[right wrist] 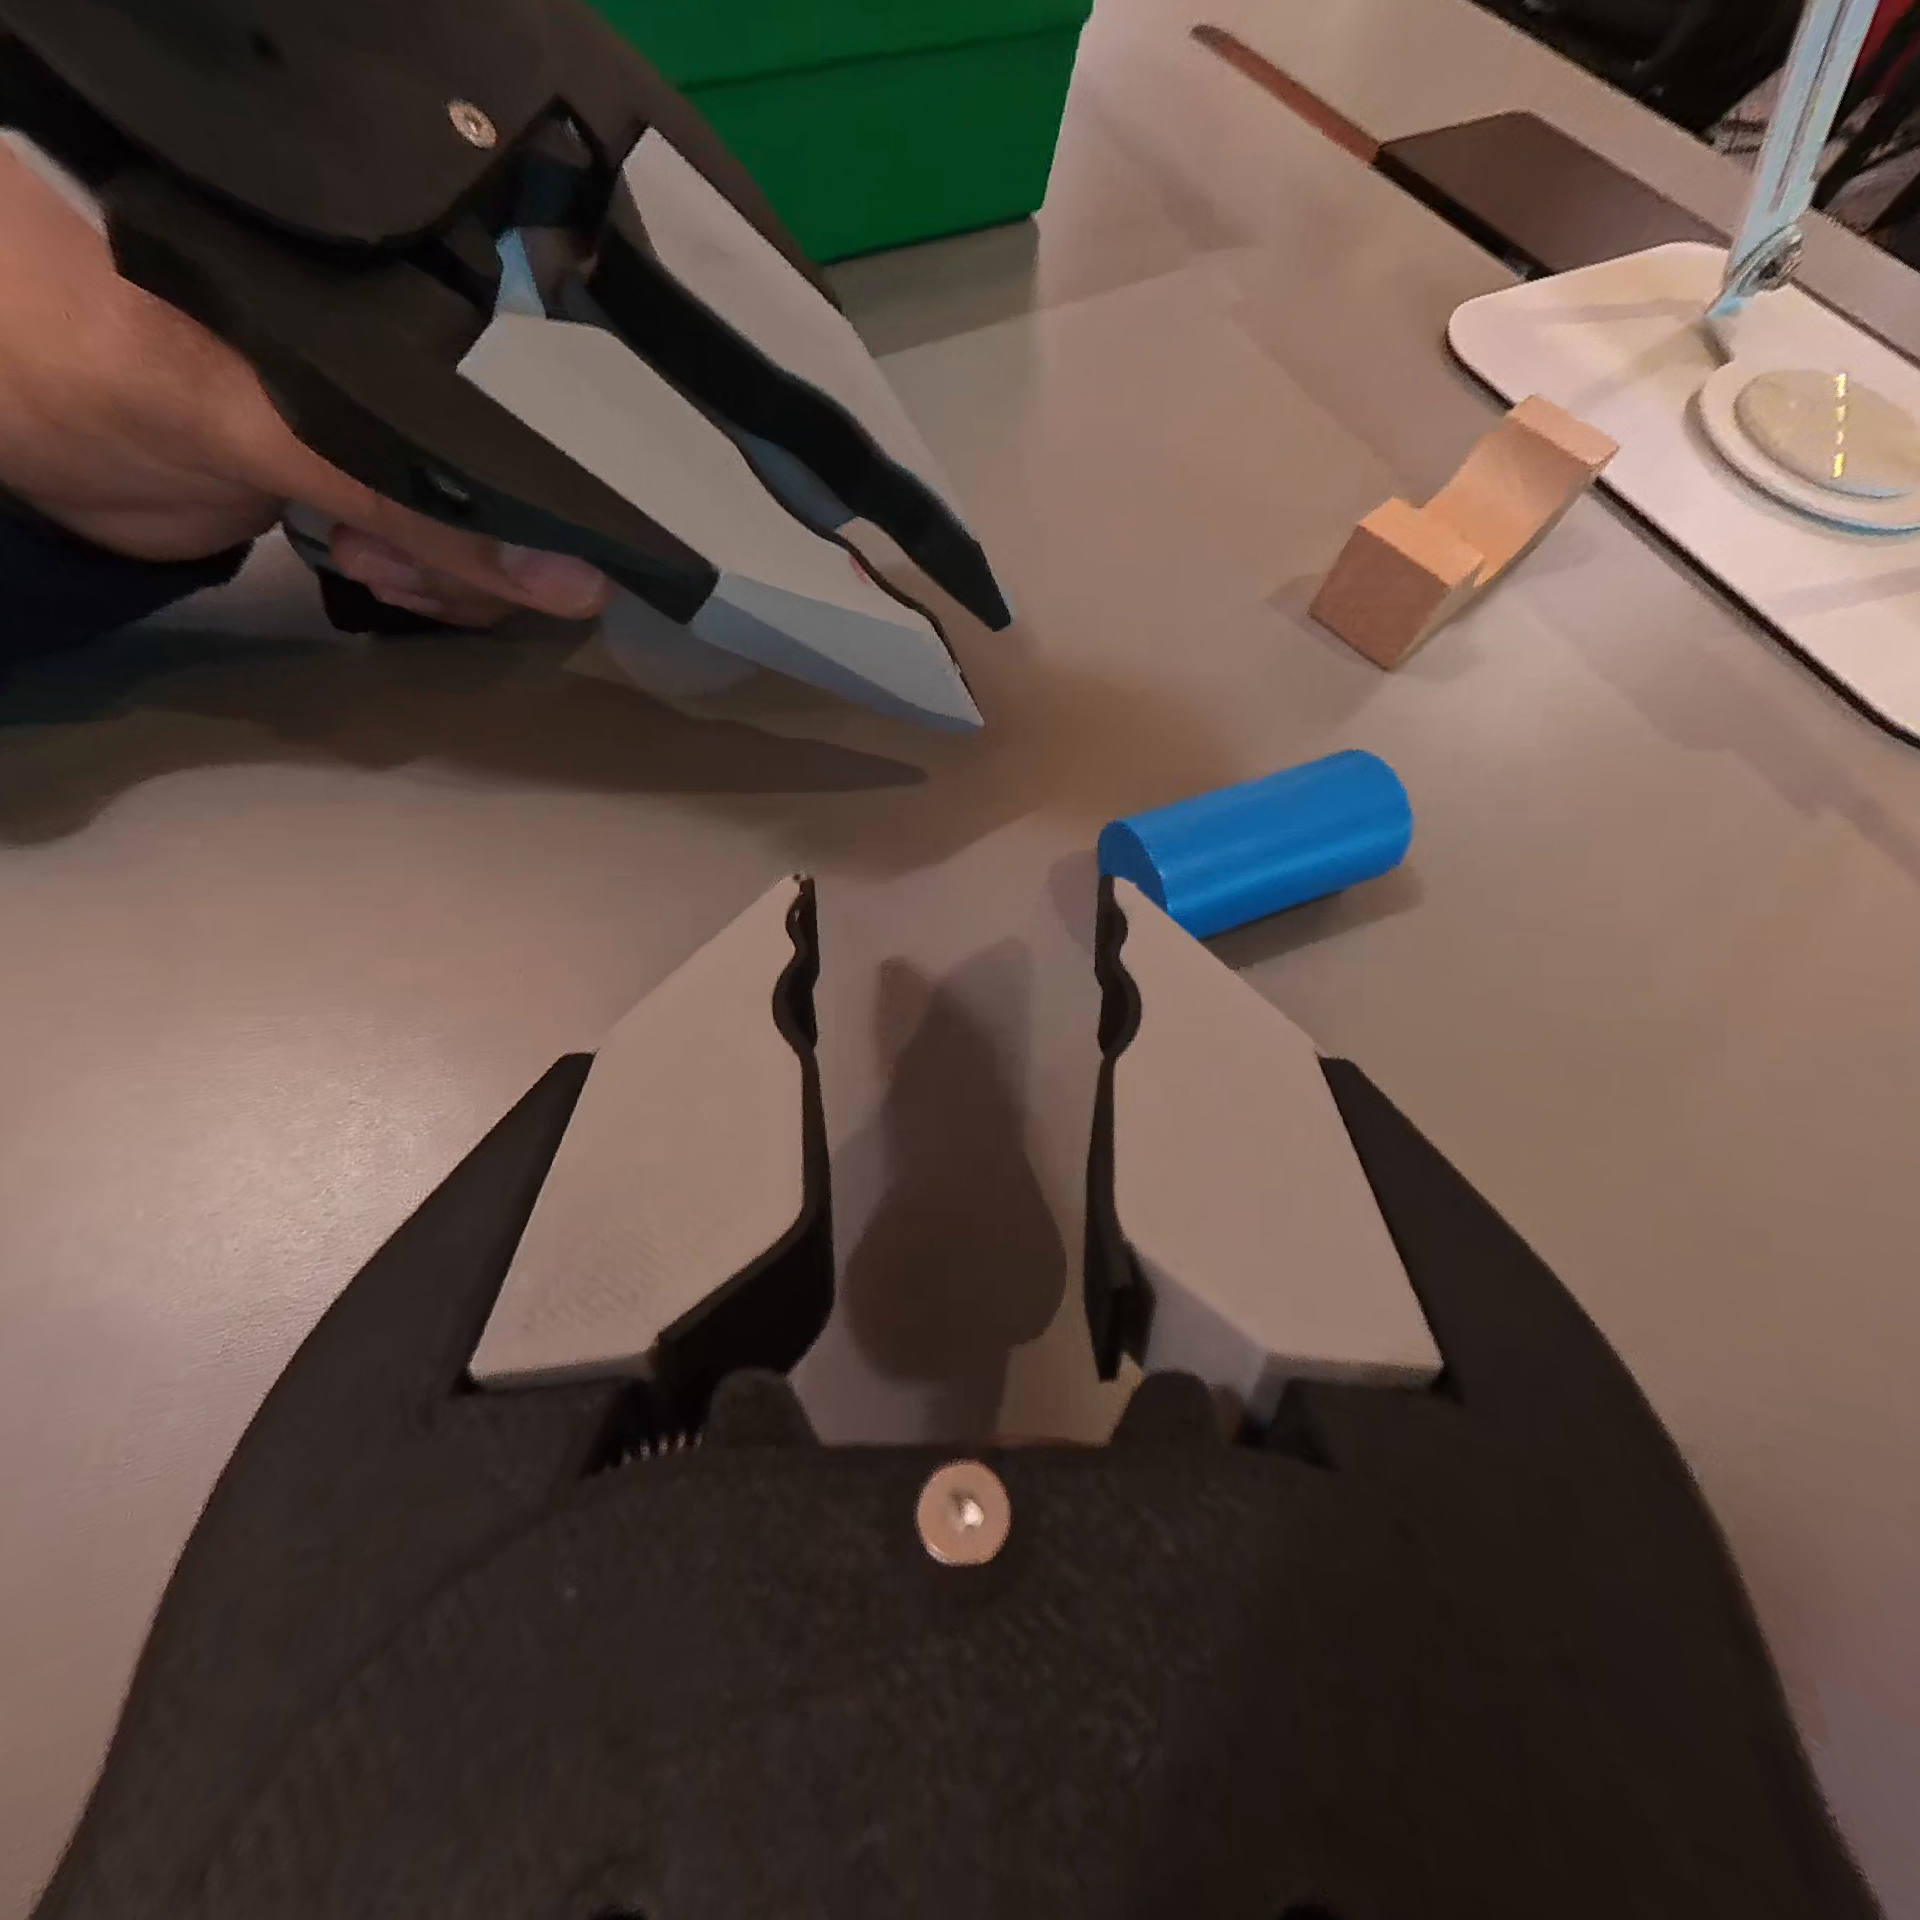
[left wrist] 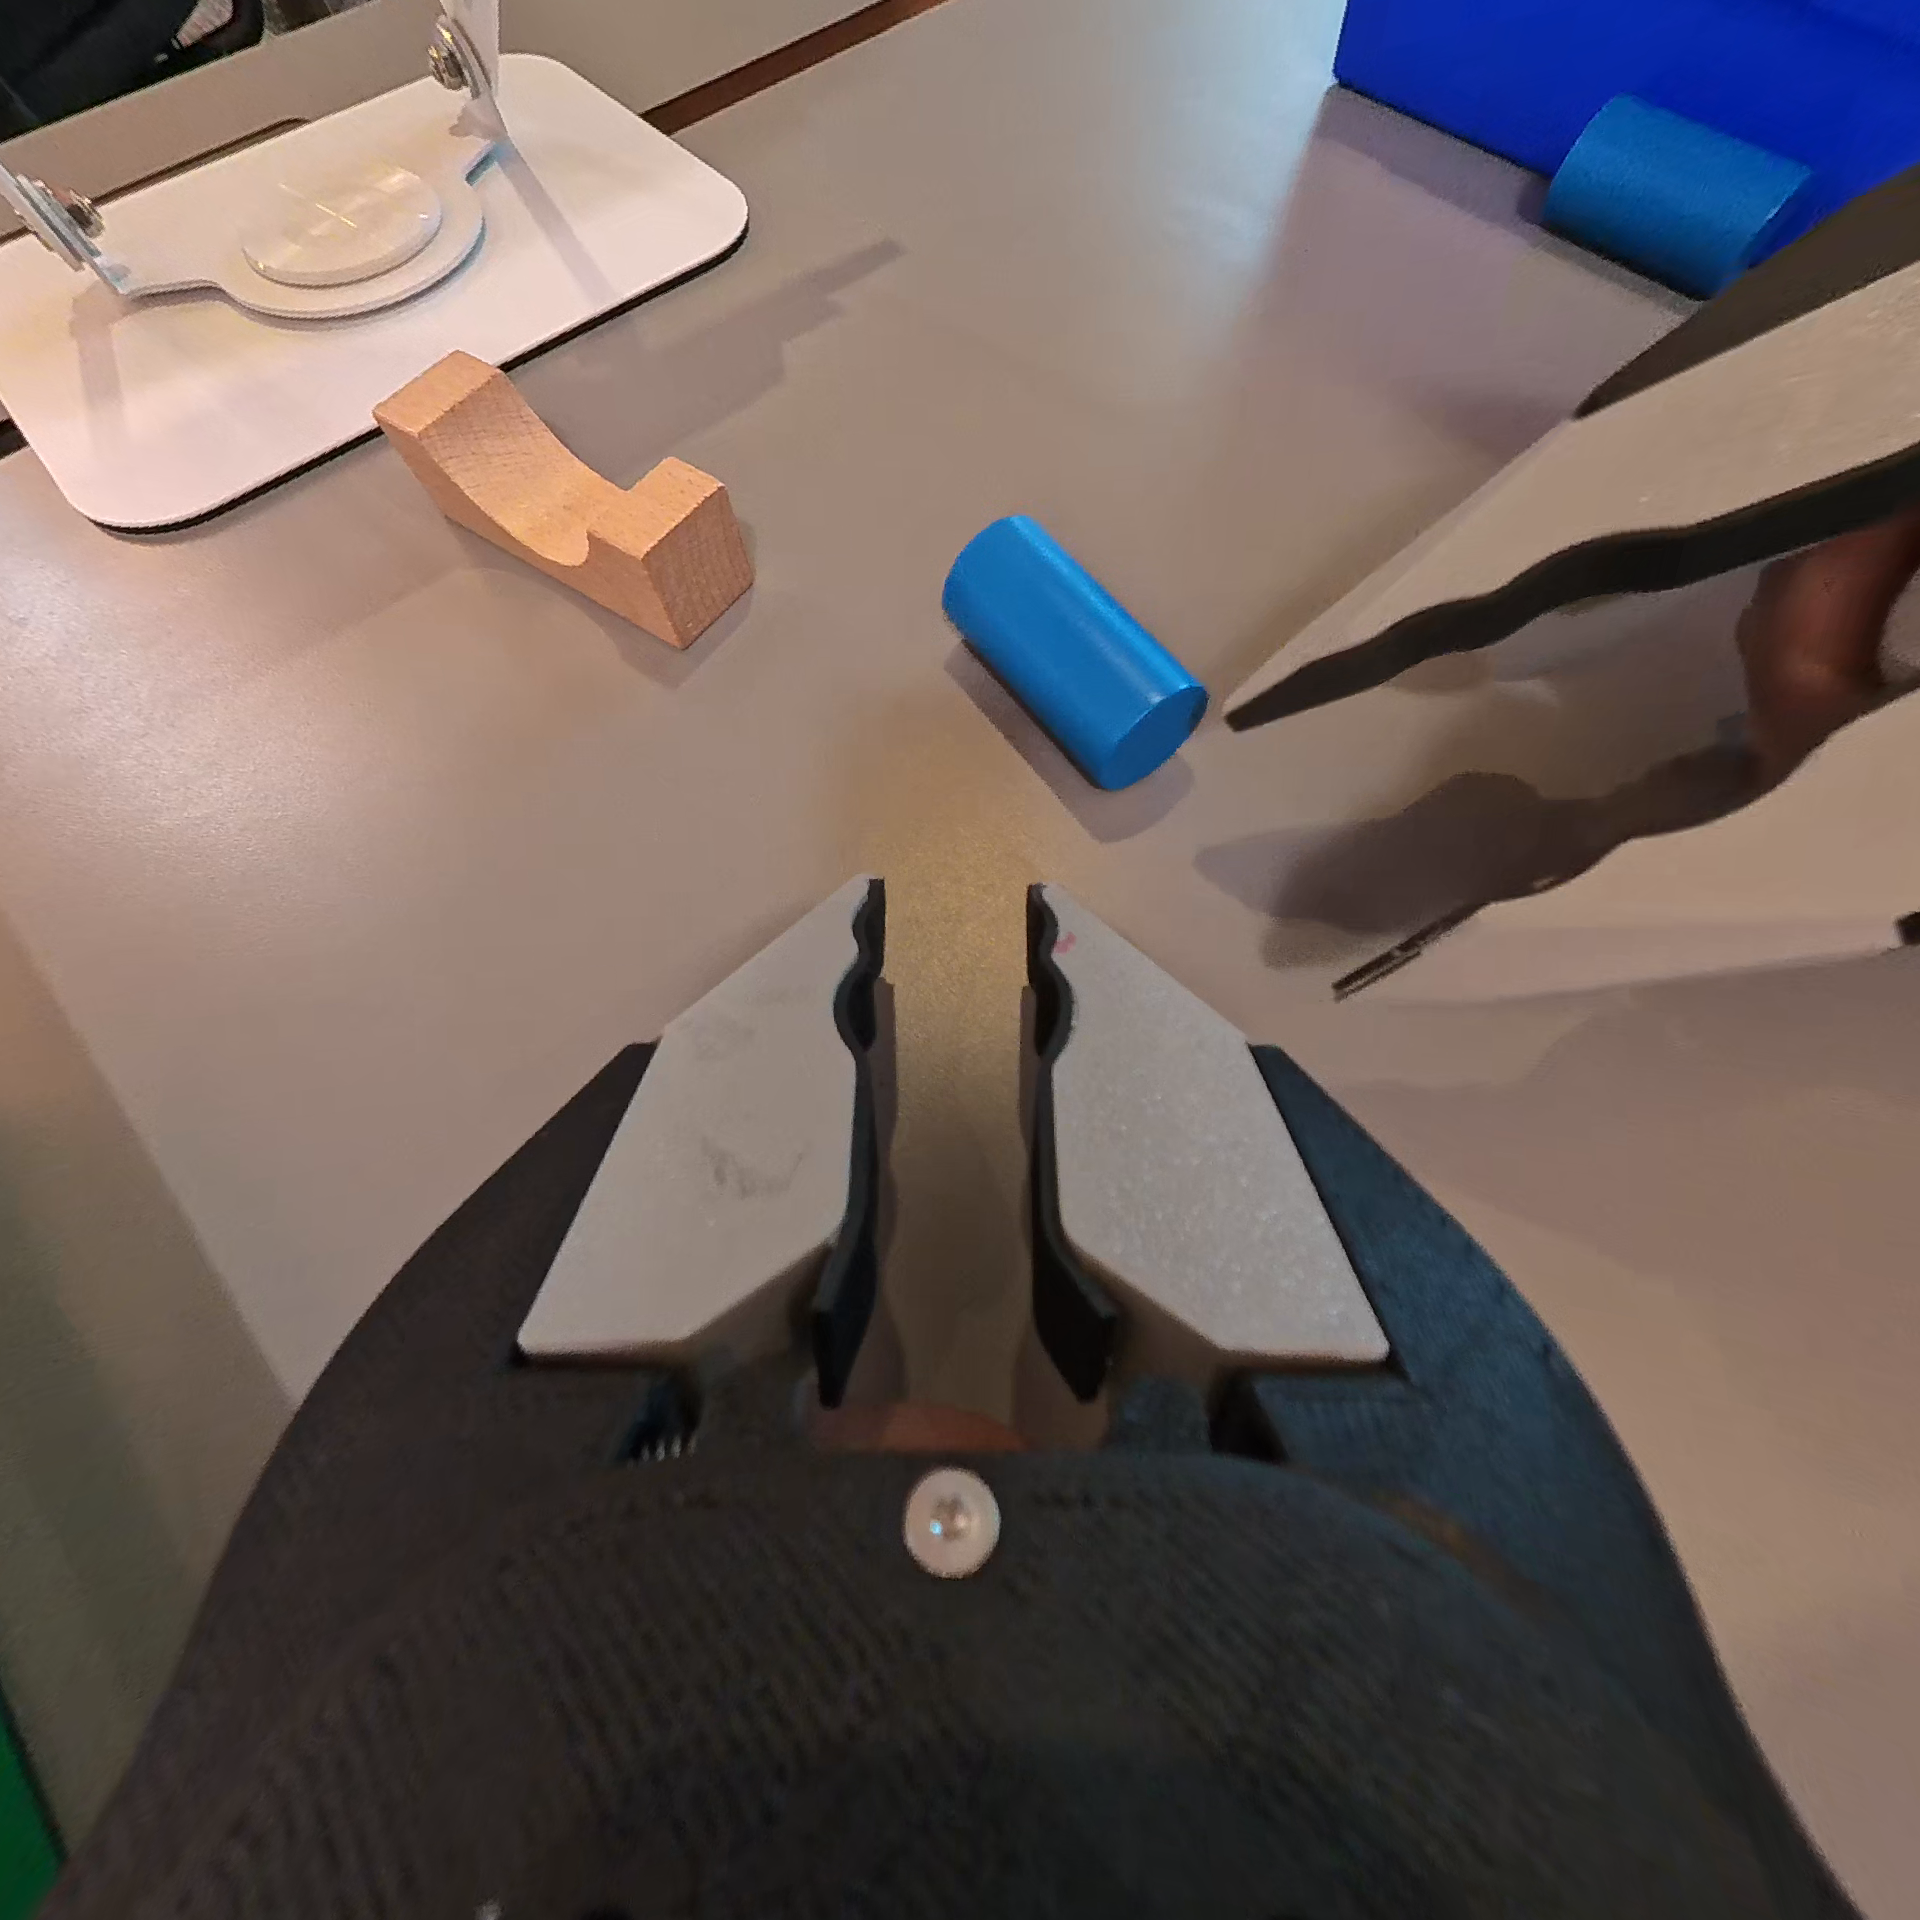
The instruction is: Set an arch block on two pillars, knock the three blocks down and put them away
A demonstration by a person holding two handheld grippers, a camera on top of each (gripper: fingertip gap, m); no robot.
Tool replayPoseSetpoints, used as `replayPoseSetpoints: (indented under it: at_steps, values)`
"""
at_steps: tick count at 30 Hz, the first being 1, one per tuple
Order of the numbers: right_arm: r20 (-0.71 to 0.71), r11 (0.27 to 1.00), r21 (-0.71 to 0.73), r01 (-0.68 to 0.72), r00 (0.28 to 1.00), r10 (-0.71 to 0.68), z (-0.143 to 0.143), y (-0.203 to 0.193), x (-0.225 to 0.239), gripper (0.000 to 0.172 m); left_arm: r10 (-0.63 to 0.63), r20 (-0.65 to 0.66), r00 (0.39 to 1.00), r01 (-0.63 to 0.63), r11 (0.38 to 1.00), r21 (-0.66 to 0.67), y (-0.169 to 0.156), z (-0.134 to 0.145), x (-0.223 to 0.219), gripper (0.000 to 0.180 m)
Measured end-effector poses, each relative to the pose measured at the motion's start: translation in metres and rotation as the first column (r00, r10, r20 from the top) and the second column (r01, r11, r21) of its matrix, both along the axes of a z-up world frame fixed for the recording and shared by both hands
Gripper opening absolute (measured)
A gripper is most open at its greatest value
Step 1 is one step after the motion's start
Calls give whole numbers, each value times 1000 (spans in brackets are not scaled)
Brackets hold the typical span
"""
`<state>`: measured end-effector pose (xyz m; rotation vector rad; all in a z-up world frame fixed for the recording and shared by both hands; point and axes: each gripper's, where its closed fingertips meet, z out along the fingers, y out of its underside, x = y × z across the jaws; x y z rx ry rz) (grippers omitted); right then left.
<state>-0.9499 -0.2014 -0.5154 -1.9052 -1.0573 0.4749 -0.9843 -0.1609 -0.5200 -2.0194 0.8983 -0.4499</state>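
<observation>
Blocks down on the grey table, both claws released.

A blue bin [left wrist: 1507,52] stands far right with a blue cylinder [left wrist: 1673,192] against it; whether inside cannot be told. A green bin [right wrist: 883,125] shows no contents. Another blue cylinder [left wrist: 1070,649] lies on its side mid-table, the wooden arch block [left wrist: 566,499] toppled to its left. The left gripper [left wrist: 956,894] and right gripper [right wrist: 951,894] hold nothing, jaws apart.

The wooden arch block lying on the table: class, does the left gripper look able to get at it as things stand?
Probably yes. The left gripper is open and empty, and bare table separates it from the wooden arch block. The blue cylinder lies off to the side.
</observation>
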Motion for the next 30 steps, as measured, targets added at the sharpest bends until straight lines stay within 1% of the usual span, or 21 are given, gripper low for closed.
replayPoseSetpoints:
  at_steps: [5,7,17,21,24,26,28,29,30]
  values:
    - [73,991,-118,59,996,-51,-20,4,9,51,1,0,1000,-1,1000,1,0,0,0,25]
    - [76,986,-150,74,995,-63,-23,5,12,52,0,-1,1000,0,1000,1,0,0,0,25]
    - [-14,983,-142,115,993,-118,-11,13,17,56,-17,-10,1000,17,1000,-1,-2,-1,4,23]
    - [-95,989,-95,113,988,-122,7,16,18,55,-59,-21,998,59,998,-15,-10,-4,24,18]
    - [-135,986,-44,160,977,-164,20,23,29,53,-98,-69,993,97,995,-13,-16,-9,42,15]
    - [-147,979,-58,194,969,-200,21,28,38,53,-120,-85,989,121,993,3,-19,-10,55,8]
    - [-145,968,-85,236,958,-246,19,34,48,54,-169,-52,984,171,984,58,-26,0,73,3]
    - [-146,963,-90,255,953,-266,18,37,53,53,-205,-8,979,205,973,108,-32,10,82,0]
    - [-155,957,-92,274,946,-286,19,39,58,49,-232,39,972,223,962,156,-37,21,89,0]
